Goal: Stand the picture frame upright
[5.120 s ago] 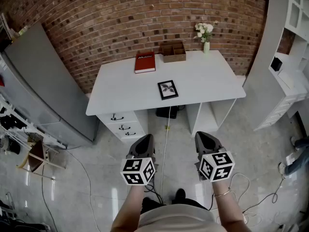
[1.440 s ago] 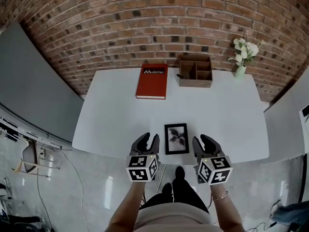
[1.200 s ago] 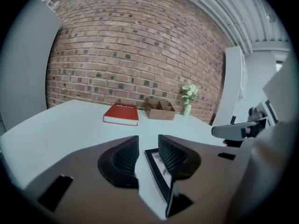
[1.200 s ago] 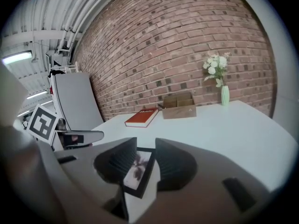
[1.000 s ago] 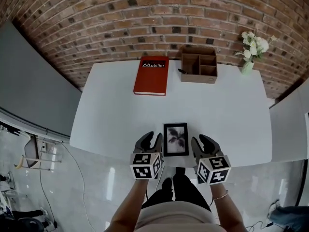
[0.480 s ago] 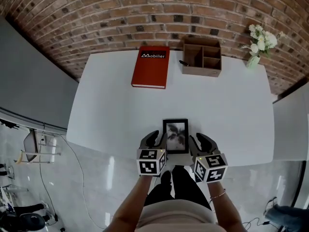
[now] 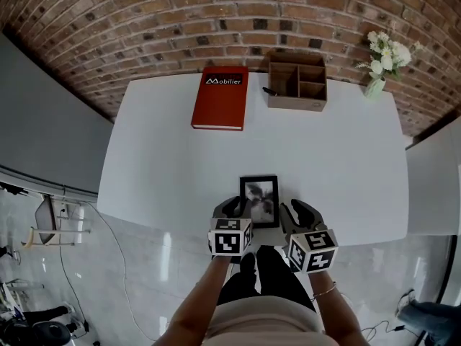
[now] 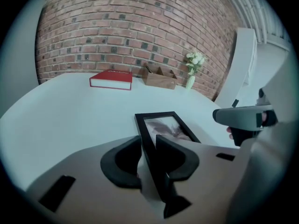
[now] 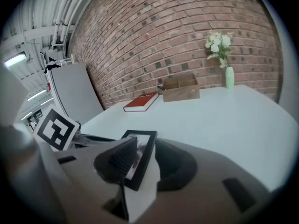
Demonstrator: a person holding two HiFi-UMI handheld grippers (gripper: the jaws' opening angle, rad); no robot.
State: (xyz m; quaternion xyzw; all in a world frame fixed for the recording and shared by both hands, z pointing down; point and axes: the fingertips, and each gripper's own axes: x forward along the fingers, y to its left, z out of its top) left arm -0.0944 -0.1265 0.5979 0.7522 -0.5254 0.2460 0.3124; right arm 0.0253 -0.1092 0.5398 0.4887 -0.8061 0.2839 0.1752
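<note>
The black picture frame [image 7: 259, 195] lies face up near the front edge of the white table [image 7: 166, 157], with a leaf print under its glass. My left gripper [image 7: 240, 209] is at its left side. In the left gripper view the frame's left rim [image 8: 145, 134] runs between the jaws, which are closing and stand very near it on both sides. My right gripper [image 7: 286, 213] is at the right side. In the right gripper view the frame's right rim [image 9: 142, 148] sits between that gripper's [image 9: 147, 157] jaws, with a gap to the right jaw.
At the back of the table lie a red book [image 7: 219, 107], a wooden desk organiser [image 7: 297, 81] and a small vase of white flowers [image 7: 385, 56]. A brick wall stands behind. The table's front edge is just under the grippers.
Both grippers have moved forward and inward to the frame's two sides. The left one has slid onto the left rim. The frame has stayed flat on the table.
</note>
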